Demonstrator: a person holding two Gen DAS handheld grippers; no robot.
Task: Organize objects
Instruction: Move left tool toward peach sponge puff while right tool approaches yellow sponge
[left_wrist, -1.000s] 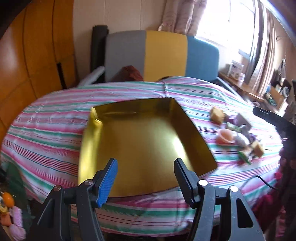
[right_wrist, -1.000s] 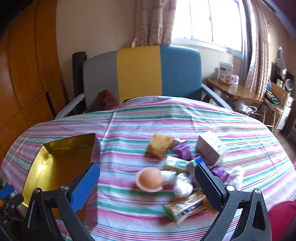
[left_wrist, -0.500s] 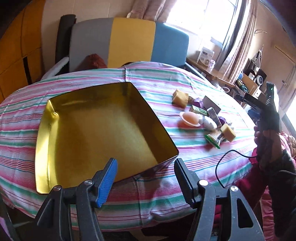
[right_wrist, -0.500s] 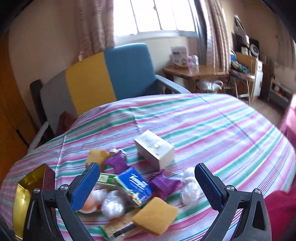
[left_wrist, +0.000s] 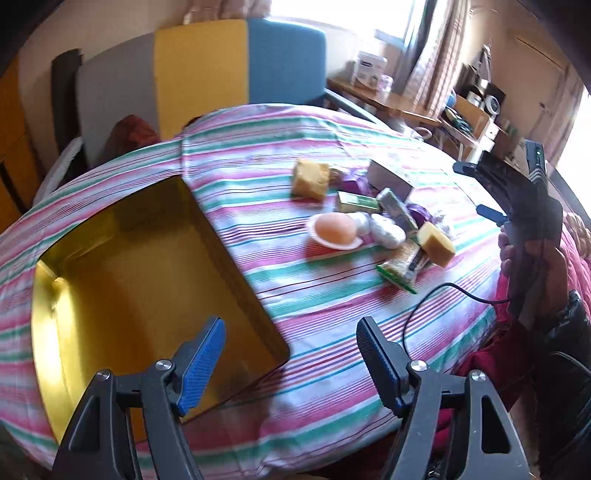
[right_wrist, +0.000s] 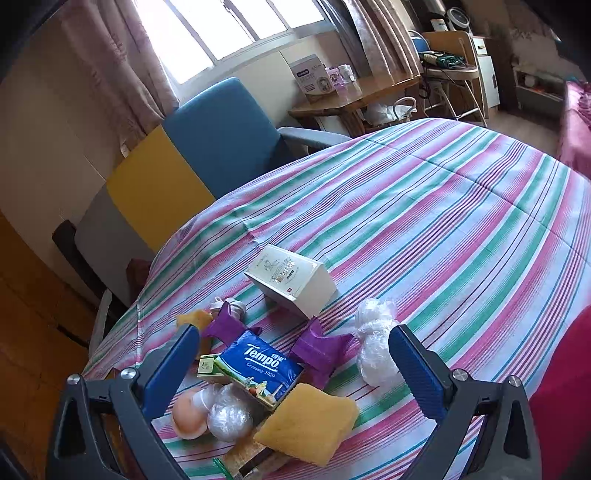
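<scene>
Both cameras have swung rightward since a second ago: the left view, which was filled by the gold tray, now takes in the pile of small goods as well, and the right view has closed in on that pile until the tray is out of its sight.

The gold tray sits empty on the striped tablecloth, close to the near table edge, presumably as the place the loose things are meant to go. The pile lies well apart from it, toward the right: a white carton, a blue Tempo tissue pack, two yellow sponges (the nearer one leans on the pile's front), purple wrappers, a peach jelly cup, a foil-wrapped ball and a clear plastic bundle.

The left gripper hovers over the tray's near right corner, jaws spread wide and holding nothing. The right gripper hangs above the pile, tilted down toward it, jaws likewise wide apart and empty, straddling the tissue pack and the nearer sponge without touching either. Seen from the left view, the right hand grips its handle upright at the table's right edge, cable trailing.

I judge that the first pick is about to begin, probably on the sponge or the tissue pack.
</scene>
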